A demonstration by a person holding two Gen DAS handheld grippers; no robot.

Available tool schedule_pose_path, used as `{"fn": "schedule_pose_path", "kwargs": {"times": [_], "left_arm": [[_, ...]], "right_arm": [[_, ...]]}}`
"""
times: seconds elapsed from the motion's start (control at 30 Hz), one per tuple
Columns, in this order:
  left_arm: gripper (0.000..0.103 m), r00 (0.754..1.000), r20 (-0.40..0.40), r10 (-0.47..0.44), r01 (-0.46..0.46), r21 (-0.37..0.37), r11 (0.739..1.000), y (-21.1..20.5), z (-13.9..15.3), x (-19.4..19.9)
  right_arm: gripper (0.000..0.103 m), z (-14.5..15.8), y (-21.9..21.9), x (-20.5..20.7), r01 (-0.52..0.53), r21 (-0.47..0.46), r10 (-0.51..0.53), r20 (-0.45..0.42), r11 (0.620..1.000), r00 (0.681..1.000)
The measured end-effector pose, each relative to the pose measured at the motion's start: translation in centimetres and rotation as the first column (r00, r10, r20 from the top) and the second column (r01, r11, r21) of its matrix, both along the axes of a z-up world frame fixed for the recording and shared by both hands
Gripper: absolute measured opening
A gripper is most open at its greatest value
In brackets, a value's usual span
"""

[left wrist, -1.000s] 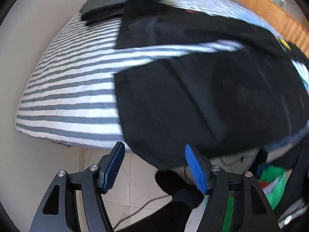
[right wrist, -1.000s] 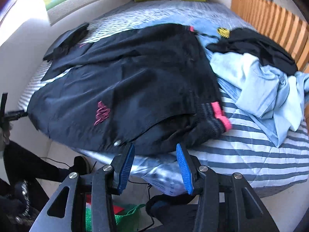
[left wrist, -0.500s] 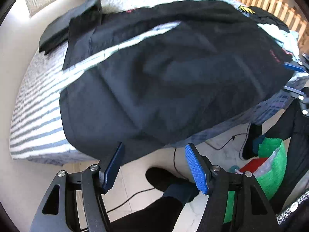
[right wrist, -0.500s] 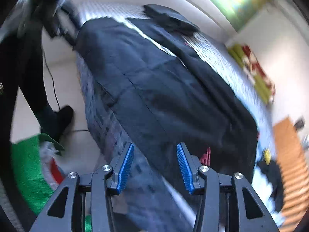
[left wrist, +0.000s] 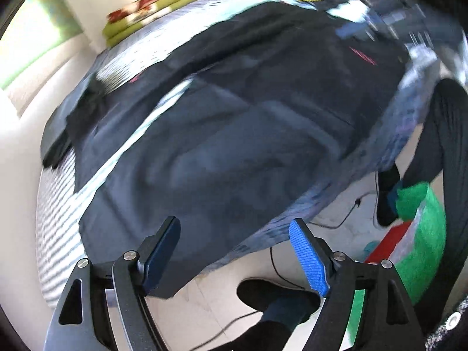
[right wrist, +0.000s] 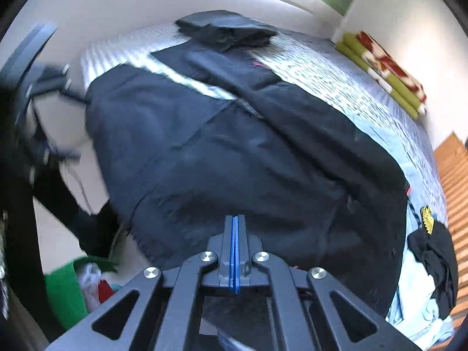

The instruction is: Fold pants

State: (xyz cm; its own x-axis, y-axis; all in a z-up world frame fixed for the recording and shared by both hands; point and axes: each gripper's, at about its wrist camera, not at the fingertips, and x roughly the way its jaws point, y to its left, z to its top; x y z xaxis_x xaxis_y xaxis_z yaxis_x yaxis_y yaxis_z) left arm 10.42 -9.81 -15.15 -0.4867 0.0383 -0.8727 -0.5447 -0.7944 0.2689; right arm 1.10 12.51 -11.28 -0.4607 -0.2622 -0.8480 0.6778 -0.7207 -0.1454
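Black track pants lie spread across the striped bed, the two legs parted by a strip of sheet. My left gripper hovers open off the bed's near edge by the leg ends, with nothing between its blue pads. From the right wrist the same pants fill the view. My right gripper is shut, its tips pinched together at the fabric of the waist end. The right gripper shows as a blur at the pants' far end in the left wrist view.
A folded dark garment sits at the bed corner, and folded green and red blankets at the far end. Loose black and pale blue clothes lie beside the pants. A green bag, a cable and a person's foot are on the floor.
My right gripper has gone from open to shut at the pants' waist end. Both cameras have swung quickly, and the left gripper stays open off the bed edge.
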Motion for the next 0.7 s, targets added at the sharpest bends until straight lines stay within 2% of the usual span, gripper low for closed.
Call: {"fn": "schedule_pose_path", "kwargs": {"times": [0.07, 0.13, 0.2, 0.27, 0.37, 0.5, 0.53, 0.57, 0.6, 0.63, 0.7], "left_arm": [[0.080, 0.999, 0.005, -0.047, 0.047, -0.036, 0.998, 1.2, -0.9, 0.4], [0.080, 0.997, 0.019, -0.074, 0.075, -0.048, 0.996, 1.8, -1.6, 0.5], [0.080, 0.997, 0.032, -0.071, 0.072, -0.035, 0.997, 1.8, -1.8, 0.3], [0.080, 0.998, 0.034, -0.057, 0.057, -0.021, 0.998, 1.8, -1.9, 0.1], [0.080, 0.999, 0.033, -0.032, 0.031, 0.004, 0.999, 0.9, -1.5, -0.3], [0.080, 1.000, 0.029, -0.009, 0.009, 0.018, 1.000, 0.3, -1.2, -0.3], [0.080, 1.000, 0.027, -0.009, 0.008, 0.018, 1.000, 0.3, -1.2, -0.2], [0.080, 1.000, 0.023, -0.010, 0.010, 0.017, 1.000, 0.3, -1.1, -0.1], [0.080, 1.000, 0.020, -0.013, 0.013, 0.016, 1.000, 0.4, -1.0, -0.1], [0.080, 1.000, 0.018, -0.016, 0.016, 0.015, 1.000, 0.5, -1.0, 0.0], [0.080, 1.000, 0.008, -0.023, 0.023, 0.008, 1.000, 0.9, -1.0, 0.1]], "right_arm": [[0.001, 0.0, 0.5, 0.0, -0.027, -0.044, 0.031, 0.075, 0.999, 0.997], [0.010, -0.4, 0.2, 1.2, -0.078, -0.028, 0.080, 0.084, 0.997, 0.993], [0.045, -1.4, -0.6, 3.1, -0.144, 0.026, 0.143, 0.051, 0.989, 0.988], [0.054, -2.8, -1.6, 4.8, -0.204, 0.093, 0.202, 0.027, 0.975, 0.979], [0.054, -5.2, -3.0, 6.2, -0.248, 0.210, 0.256, -0.010, 0.946, 0.967], [0.051, -6.8, -4.2, 6.5, -0.236, 0.320, 0.279, -0.098, 0.918, 0.955], [0.050, -6.6, -4.2, 6.1, -0.233, 0.303, 0.269, -0.082, 0.924, 0.960], [0.045, -6.2, -4.0, 5.7, -0.232, 0.263, 0.254, -0.050, 0.936, 0.966], [0.032, -5.5, -3.8, 5.3, -0.222, 0.228, 0.237, -0.040, 0.948, 0.971], [0.025, -4.8, -3.6, 4.9, -0.211, 0.204, 0.222, -0.035, 0.956, 0.974], [0.017, -3.3, -3.0, 3.6, -0.188, 0.133, 0.189, 0.001, 0.973, 0.982]]}}
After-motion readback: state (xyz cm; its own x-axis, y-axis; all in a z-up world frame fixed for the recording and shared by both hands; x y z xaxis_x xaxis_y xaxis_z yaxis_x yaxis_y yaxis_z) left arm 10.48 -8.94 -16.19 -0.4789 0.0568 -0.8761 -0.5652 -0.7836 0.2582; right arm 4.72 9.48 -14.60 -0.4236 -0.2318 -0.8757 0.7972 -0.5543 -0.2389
